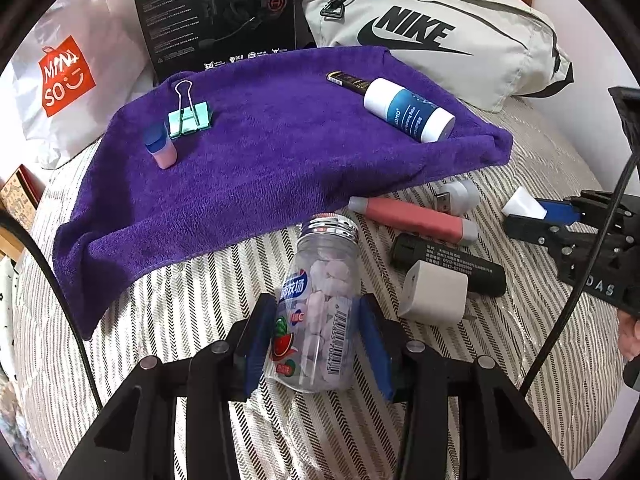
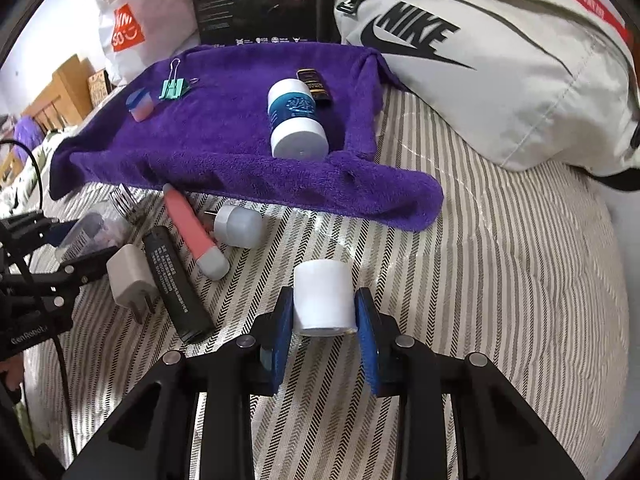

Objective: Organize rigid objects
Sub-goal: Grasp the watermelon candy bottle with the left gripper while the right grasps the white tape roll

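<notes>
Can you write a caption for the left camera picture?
Left hand-held gripper grips a clear candy bottle near the purple towel.

A fuzzy purple cloth towel (image 1: 256,152) lies matt on the striped woven bedspread (image 1: 200,300). The clear glossy plastic bottle (image 1: 320,312) has a ribbed metallic cap. The black plastic cylinder (image 1: 448,264) looks matt, the white plastic roll (image 2: 324,300) smooth.

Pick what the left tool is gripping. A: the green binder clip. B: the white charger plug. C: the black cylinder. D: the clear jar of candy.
D: the clear jar of candy sits clamped between the blue pads of the left tool, above the striped bedding.
</notes>
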`<state>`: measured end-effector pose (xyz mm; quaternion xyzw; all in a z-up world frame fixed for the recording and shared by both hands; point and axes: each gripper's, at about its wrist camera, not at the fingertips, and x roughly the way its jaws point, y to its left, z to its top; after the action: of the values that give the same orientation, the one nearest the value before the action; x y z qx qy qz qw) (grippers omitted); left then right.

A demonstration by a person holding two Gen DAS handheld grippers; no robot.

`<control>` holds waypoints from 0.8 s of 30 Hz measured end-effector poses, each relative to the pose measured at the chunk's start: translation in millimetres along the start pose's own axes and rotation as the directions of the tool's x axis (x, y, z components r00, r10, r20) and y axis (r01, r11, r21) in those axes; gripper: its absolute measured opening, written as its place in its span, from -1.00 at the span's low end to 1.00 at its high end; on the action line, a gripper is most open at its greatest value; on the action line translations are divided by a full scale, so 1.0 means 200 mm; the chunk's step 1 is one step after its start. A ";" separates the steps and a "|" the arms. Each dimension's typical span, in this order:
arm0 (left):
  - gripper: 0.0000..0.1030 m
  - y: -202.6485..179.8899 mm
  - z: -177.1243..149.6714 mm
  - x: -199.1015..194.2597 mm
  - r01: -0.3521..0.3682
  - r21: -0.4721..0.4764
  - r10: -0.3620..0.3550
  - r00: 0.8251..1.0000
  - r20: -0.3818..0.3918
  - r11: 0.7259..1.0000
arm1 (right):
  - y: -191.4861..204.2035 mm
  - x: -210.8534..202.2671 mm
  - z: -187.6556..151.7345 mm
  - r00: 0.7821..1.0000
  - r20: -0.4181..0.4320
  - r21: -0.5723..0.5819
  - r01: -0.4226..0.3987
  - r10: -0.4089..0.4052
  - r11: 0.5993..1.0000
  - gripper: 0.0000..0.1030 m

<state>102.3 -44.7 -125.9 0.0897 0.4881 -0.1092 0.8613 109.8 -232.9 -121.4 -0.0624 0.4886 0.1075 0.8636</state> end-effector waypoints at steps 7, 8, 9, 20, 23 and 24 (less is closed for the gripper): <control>-0.20 -0.01 0.00 0.00 -0.003 0.006 0.003 1.000 0.000 1.000 | 0.00 -0.02 0.01 1.000 0.002 0.000 0.001 -0.001 1.000 -0.42; -0.20 -0.01 0.00 0.00 -0.005 0.007 0.005 1.000 -0.003 1.000 | 0.00 -0.03 0.01 1.000 0.007 -0.003 0.003 -0.003 1.000 -0.42; -0.20 -0.01 0.00 -0.01 -0.007 0.008 0.007 1.000 -0.006 1.000 | 0.00 -0.04 0.01 1.000 0.015 -0.005 0.002 -0.002 1.000 -0.42; -0.22 0.09 -0.02 -0.09 0.027 -0.072 -0.027 1.000 0.010 0.997 | 0.01 -0.21 0.03 0.996 0.069 -0.016 -0.060 0.061 0.998 -0.42; -0.23 0.13 -0.03 -0.12 0.035 -0.093 -0.033 0.999 0.018 0.995 | 0.02 -0.21 0.03 0.994 0.069 -0.015 -0.080 0.081 0.997 -0.42; -0.24 0.14 -0.04 -0.13 0.039 -0.100 -0.037 0.999 0.022 0.994 | 0.03 -0.22 0.03 0.994 0.071 -0.014 -0.087 0.088 0.996 -0.42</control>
<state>91.8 -13.0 -106.5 0.0356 0.4858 -0.1018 0.8674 91.3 -231.4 -80.5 -0.0417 0.4588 0.1503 0.8747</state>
